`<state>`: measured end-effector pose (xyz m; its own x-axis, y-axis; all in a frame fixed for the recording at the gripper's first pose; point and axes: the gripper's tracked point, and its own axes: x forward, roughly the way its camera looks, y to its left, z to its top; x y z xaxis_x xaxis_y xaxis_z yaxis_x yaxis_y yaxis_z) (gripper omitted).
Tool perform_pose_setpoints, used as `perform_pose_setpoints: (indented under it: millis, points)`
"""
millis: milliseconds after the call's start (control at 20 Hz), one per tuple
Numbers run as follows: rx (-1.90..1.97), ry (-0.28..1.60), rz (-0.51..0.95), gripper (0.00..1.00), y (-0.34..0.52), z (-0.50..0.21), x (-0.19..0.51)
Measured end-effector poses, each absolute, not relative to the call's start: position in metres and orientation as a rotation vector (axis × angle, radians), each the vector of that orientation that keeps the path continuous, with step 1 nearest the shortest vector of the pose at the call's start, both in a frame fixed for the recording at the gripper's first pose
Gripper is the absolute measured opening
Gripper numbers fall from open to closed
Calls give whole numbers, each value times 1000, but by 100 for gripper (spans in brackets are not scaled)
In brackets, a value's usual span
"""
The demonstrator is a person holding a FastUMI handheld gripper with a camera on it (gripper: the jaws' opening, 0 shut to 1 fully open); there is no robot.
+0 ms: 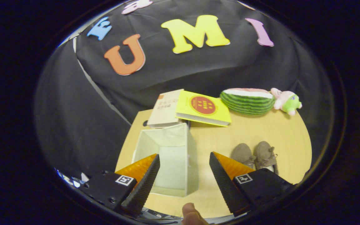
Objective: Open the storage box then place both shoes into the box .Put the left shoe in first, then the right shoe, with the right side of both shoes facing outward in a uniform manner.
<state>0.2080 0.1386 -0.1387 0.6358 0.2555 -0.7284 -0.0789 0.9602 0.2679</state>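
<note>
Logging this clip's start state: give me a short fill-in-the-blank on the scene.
1. The tongs stand ____, holding nothing.
2. The storage box on the table looks ____ inside.
3. The two shoes sit side by side on the ____.
4. The yellow book lies between a pale book and a plush ____ slice.

Missing words: open; empty; table; watermelon

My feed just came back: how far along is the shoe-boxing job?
Done: the storage box stands open on the table, nothing visible inside. In hand: nothing; the hand-held gripper is open, its fingers apart above the box. Left: both shoes sit side by side beside the box; left shoe goes in first, then the right.
</note>
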Motion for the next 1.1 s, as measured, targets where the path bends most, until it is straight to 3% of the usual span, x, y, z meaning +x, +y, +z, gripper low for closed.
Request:
perform_pose_setpoints:
  millis: [550, 850, 1100]
  points:
    - [20, 1131, 13, 100, 22, -258, 190]
    - [111, 1259, 15, 100, 7, -309, 177]
    - [128, 1266, -1, 83, -3, -331, 185]
